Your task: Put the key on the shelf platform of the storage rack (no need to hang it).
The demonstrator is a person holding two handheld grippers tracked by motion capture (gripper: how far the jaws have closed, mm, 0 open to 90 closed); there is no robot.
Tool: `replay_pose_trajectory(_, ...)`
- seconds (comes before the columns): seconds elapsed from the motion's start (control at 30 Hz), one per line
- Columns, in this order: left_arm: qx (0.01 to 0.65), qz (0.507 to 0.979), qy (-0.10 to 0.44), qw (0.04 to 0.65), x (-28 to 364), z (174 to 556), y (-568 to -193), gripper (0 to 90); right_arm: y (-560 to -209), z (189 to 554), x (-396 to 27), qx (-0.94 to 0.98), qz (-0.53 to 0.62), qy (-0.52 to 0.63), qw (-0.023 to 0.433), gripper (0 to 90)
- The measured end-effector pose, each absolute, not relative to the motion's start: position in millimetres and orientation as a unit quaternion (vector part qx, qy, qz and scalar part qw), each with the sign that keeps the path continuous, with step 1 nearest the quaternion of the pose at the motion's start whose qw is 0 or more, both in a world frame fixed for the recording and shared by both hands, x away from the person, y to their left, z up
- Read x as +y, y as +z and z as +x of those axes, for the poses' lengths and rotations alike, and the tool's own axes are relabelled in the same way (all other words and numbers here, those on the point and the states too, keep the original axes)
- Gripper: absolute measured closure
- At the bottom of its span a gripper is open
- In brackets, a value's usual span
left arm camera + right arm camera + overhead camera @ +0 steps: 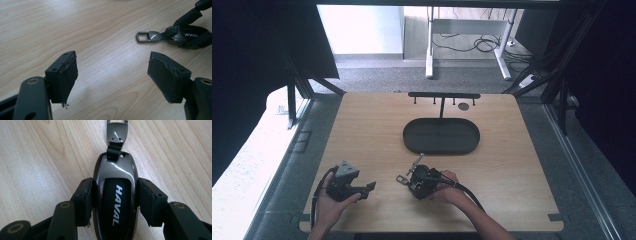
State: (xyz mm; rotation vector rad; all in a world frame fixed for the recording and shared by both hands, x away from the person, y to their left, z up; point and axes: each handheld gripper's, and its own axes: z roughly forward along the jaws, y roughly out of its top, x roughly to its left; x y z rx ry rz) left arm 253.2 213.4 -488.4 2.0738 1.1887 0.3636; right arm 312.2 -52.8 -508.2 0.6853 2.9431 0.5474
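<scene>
**Right fingers clamped on the Haval key fob**

While the person's two hands rest low on the wooden counter [362, 130], the right gripper [113, 200] has its fingers [85, 200] pressed against both long sides of a dark, glossy key fob [115, 202] that bears the word HAVAL in white letters. That car key lies flat on the wood, its black leather loop and metal clasp [117, 131] pointing away from the gripper. Seen from above, the right gripper [414, 182] sits near the front middle of the counter, held in the right hand [447, 190], with the clasp [402, 179] sticking out to its left.

Farther left, the left gripper [369, 187] lies in the left hand [332, 202], with its grey three-cornered plate [346, 171] on top. Its fingers [66, 75] stand wide apart with nothing between them, just bare wood. From the left gripper view the key fob [185, 37] shows at upper right, well apart from those fingers, its clasp [147, 36] pointing left.

Beyond the hands, a dark oval tray [412, 142] sits near the middle of the counter, and behind it rises a black hook rack [443, 95] on a thin post
</scene>
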Motion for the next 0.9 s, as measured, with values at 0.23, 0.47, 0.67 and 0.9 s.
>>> replay_pose_trajectory(0.23,0.460,0.803,0.140,0.353,213.1,253.3,-488.8,24.3,-504.0,311.9,-55.4,0.958,0.220,0.185,0.023,49.7)
replay_pose_trajectory(0.47,0.459,0.803,0.141,0.353,213.0,253.3,-488.6,24.3,-491.0,311.0,-60.4,0.954,0.223,0.202,0.016,49.8)
replay_pose_trajectory(0.67,0.461,0.801,0.140,0.354,213.1,253.0,-488.4,24.2,-477.8,310.6,-67.5,0.951,0.219,0.217,0.021,49.8)
replay_pose_trajectory(0.9,0.461,0.802,0.140,0.354,212.3,253.0,-488.5,24.3,-464.6,309.8,-76.6,0.946,0.226,0.229,0.031,49.8)
